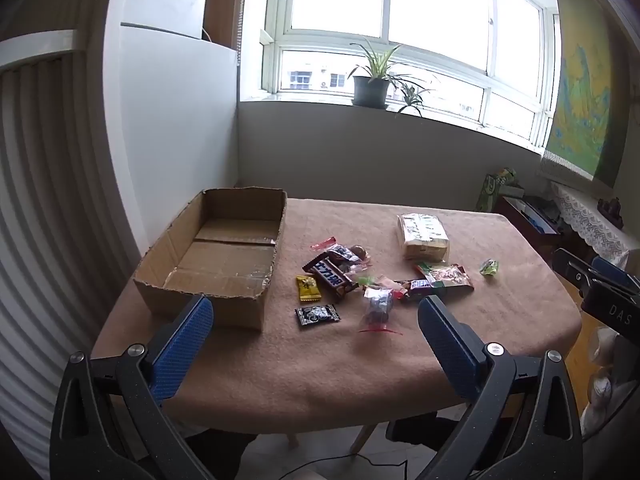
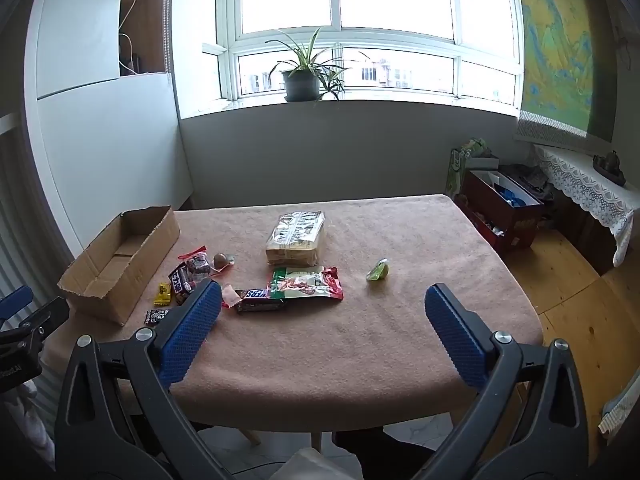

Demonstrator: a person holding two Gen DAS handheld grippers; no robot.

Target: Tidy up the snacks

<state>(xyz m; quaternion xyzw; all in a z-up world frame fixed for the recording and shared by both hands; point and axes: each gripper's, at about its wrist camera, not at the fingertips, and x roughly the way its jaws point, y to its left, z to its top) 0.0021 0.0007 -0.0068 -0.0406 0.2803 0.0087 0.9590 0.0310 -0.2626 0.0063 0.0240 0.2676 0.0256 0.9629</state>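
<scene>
Overall, the cloth-covered table [image 2: 360, 340] carries an empty cardboard box [image 1: 224, 256] at its left side, open end up, long axis running away from the viewer. Both tongs hang short of the near edge, clear of everything: left gripper [image 1: 316, 340] and right gripper [image 2: 322, 330], jaws spread wide, nothing between them. Scattered snacks lie ahead, just right of the box, so the left gripper appears the nearer to both. Largest is a clear-wrapped biscuit pack [image 2: 296, 238], farthest back; next a red-and-green pouch [image 2: 306, 286], long axis crosswise, overlapping a bar lettered "SNICKERS" [image 2: 258, 298]; a second dark bar [image 1: 330, 276] bears unreadable blue-white print; apart to the right sits a small green sweet [image 2: 379, 271]
</scene>
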